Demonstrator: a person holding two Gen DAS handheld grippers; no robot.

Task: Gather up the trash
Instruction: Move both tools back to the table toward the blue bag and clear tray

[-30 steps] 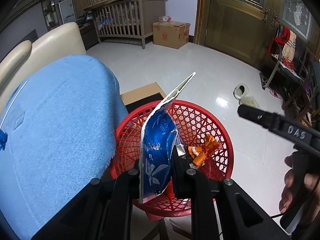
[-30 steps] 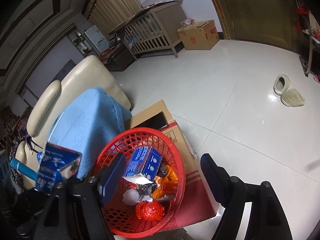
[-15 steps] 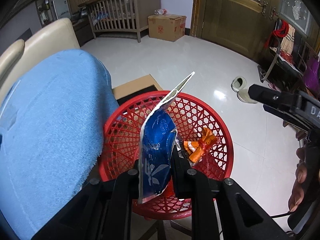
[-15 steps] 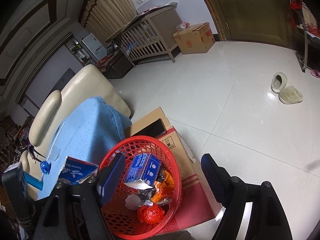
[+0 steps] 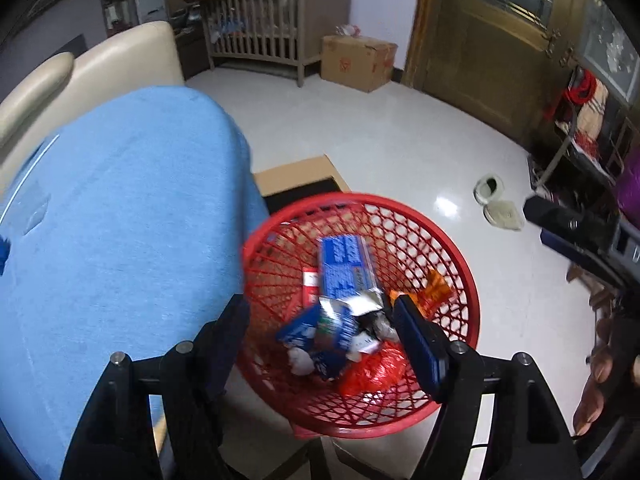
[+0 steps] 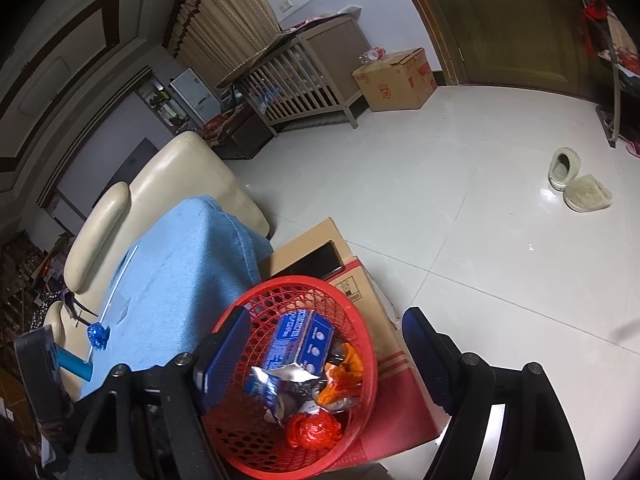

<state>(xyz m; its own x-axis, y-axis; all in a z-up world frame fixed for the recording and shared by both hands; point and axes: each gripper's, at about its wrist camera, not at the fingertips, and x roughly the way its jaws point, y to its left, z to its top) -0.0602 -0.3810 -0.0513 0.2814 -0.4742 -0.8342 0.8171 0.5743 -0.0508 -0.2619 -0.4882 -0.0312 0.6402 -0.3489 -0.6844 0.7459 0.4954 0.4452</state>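
Left gripper (image 5: pixel 320 324), jaws just opened and empty, hovers over the red basket (image 5: pixel 460 256) at lower centre holding the wrappers (image 5: pixel 340 320); right gripper (image 6: pixel 324 340) gapes empty; 1 blue scrap (image 6: pixel 97 334) remains lower left.

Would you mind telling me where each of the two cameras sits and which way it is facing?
Left wrist: on the left gripper, looking down into the red basket beside the blue cloth; its open fingers show, empty, plus the right gripper and a hand.
Right wrist: on the right gripper, looking down at the basket from its other side, across the floor; its open fingers show.
Shared: basket, cloth, slippers, crib.
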